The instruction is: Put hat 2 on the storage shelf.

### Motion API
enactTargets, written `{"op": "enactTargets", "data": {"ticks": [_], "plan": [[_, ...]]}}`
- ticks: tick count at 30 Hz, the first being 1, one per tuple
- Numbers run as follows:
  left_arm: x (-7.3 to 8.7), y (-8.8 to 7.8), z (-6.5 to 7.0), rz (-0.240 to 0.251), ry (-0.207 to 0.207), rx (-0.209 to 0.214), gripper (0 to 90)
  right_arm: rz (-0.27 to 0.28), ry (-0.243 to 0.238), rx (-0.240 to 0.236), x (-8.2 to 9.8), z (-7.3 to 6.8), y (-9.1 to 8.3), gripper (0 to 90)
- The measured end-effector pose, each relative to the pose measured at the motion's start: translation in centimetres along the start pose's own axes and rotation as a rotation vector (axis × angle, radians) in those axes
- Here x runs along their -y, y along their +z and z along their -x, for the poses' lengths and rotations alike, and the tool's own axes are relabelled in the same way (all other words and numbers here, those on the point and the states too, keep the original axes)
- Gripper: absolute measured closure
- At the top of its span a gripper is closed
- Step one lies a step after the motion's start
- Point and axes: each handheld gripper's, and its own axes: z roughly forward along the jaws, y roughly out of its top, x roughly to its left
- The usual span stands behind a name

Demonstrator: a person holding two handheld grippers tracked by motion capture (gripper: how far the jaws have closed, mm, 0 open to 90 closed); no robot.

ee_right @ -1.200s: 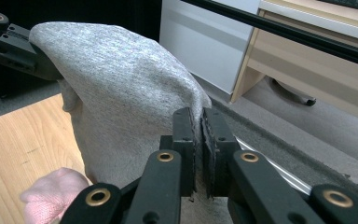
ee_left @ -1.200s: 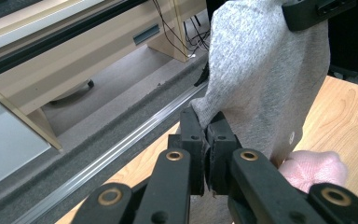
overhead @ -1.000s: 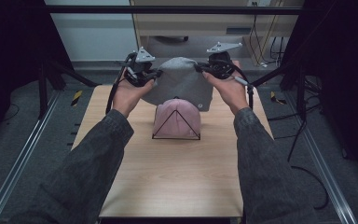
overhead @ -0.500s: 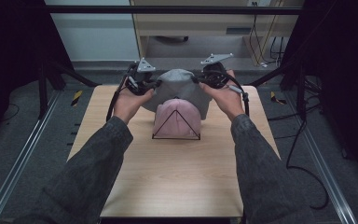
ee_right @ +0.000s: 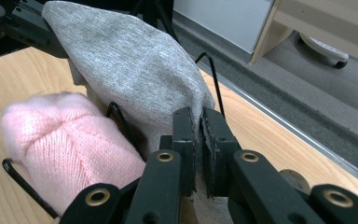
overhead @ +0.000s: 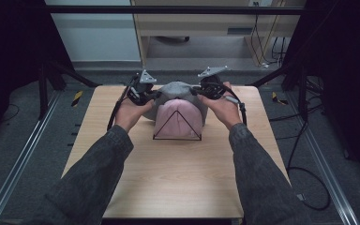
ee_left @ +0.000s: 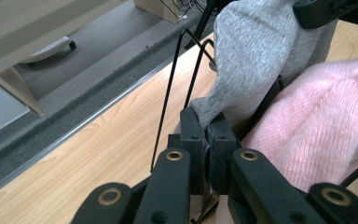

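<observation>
A grey knit hat [overhead: 178,90] hangs stretched between my two grippers over the far middle of the wooden table [overhead: 178,178]. My left gripper [overhead: 152,96] is shut on the left side of its rim, and the left gripper view shows the pinch [ee_left: 208,135] on grey cloth [ee_left: 261,51]. Shut on the right side of the rim is my right gripper [overhead: 198,92], with its jaws [ee_right: 198,126] closed on the grey hat [ee_right: 130,60]. Just in front, a pink knit hat [overhead: 178,119] sits on a black wire stand [overhead: 164,127]. The grey hat touches the pink hat [ee_left: 317,121] from behind.
More black wire loops [ee_left: 168,93] rise behind the pink hat [ee_right: 70,140]. Beyond the table's far edge lie grey floor, a light wooden cabinet [overhead: 206,23] and cables [overhead: 267,42]. Metal rails [overhead: 23,159] and black posts flank the table.
Both hands have come down with the grey hat, from above the pink hat to low behind it, near the table. The grips on the rim are unchanged.
</observation>
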Motion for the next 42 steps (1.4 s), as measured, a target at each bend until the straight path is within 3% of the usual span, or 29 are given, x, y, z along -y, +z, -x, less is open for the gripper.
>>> {"op": "enactTargets", "data": {"ticks": [14, 20, 24, 31, 32, 34, 35, 37, 42], "plan": [[1.3, 1.0, 0.1, -0.043, -0.024, 0.011, 87.3, -0.026, 0.01, -0.005, 1.1, -0.3, 0.4, 84.1], [1.7, 1.3, 0.2, -0.056, -0.03, 0.012, 85.9, -0.04, 0.011, 0.007, 1.4, -0.4, 0.6, 79.1], [1.9, 1.4, 0.3, -0.067, -0.034, 0.001, 80.2, -0.033, 0.021, 0.016, 1.3, -0.5, 0.6, 75.0], [1.7, 0.3, 0.6, -0.048, -0.036, -0.044, 57.5, -0.006, 0.037, 0.064, 1.3, -1.1, -0.6, 58.1], [1.6, -0.1, 0.5, -0.059, -0.035, -0.039, 49.8, -0.006, 0.043, 0.079, 1.3, -1.1, -0.9, 50.1], [1.6, -0.3, 0.5, -0.062, -0.037, -0.037, 46.2, -0.011, 0.042, 0.089, 1.4, -1.2, -1.0, 46.3], [1.6, -0.6, 0.5, -0.059, -0.043, -0.04, 38.6, -0.01, 0.046, 0.117, 1.5, -1.4, -1.4, 41.9], [1.6, -1.8, 0.9, -0.054, -0.051, -0.032, 30.3, 0.013, 0.062, 0.128, 1.6, -1.7, -2.1, 36.5], [1.8, -3.4, 2.2, -0.056, -0.024, -0.02, 18.8, 0.018, 0.08, 0.15, 1.9, -2.5, -3.3, 26.1]]}}
